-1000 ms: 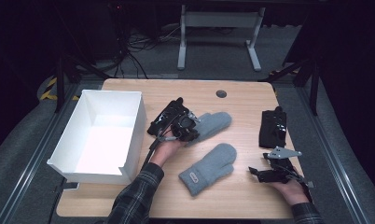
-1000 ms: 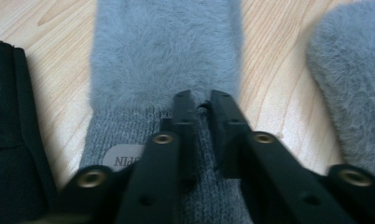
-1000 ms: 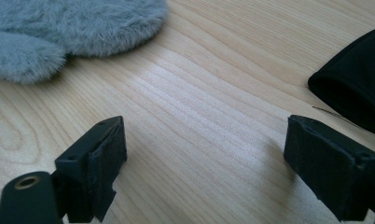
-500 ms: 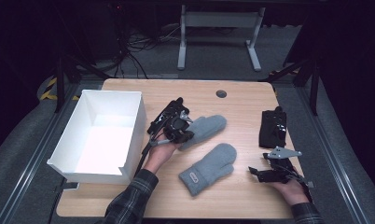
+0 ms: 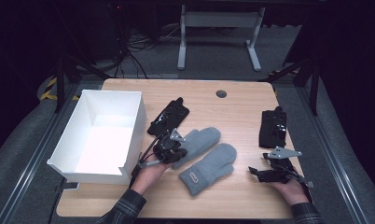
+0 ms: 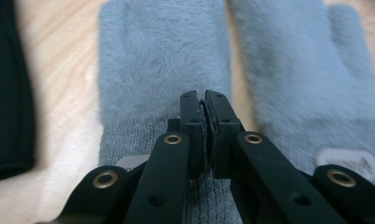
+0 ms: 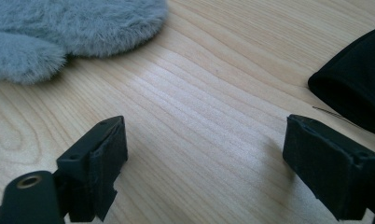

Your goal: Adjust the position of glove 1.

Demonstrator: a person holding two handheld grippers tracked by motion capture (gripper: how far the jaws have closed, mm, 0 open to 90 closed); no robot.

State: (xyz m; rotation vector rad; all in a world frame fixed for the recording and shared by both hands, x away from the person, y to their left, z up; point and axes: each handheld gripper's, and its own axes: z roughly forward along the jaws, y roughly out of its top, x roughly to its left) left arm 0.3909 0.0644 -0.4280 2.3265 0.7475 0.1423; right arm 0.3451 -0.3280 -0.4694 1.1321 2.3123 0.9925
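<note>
Two grey fuzzy mittens lie side by side mid-table. My left gripper (image 5: 177,151) (image 6: 204,100) is shut on the cuff of the upper mitten (image 5: 202,140) (image 6: 162,60), pinching its knit edge between the pads. The lower mitten (image 5: 209,168) (image 6: 307,70) lies just right of it, label up. My right gripper (image 5: 261,173) (image 7: 204,158) rests open near the front right edge, bare wood between its jaws. The lower mitten's tip (image 7: 73,28) shows beyond it.
A white open box (image 5: 132,116) stands at the table's left. One black glove (image 5: 169,116) (image 6: 8,93) lies beside the box, another black glove (image 5: 273,127) (image 7: 358,88) at the right. A cable hole (image 5: 221,94) sits near the far edge.
My left gripper has drawn back toward the front edge, and the upper mitten has slid with it, now lying closer alongside the lower mitten. The right gripper has not moved.
</note>
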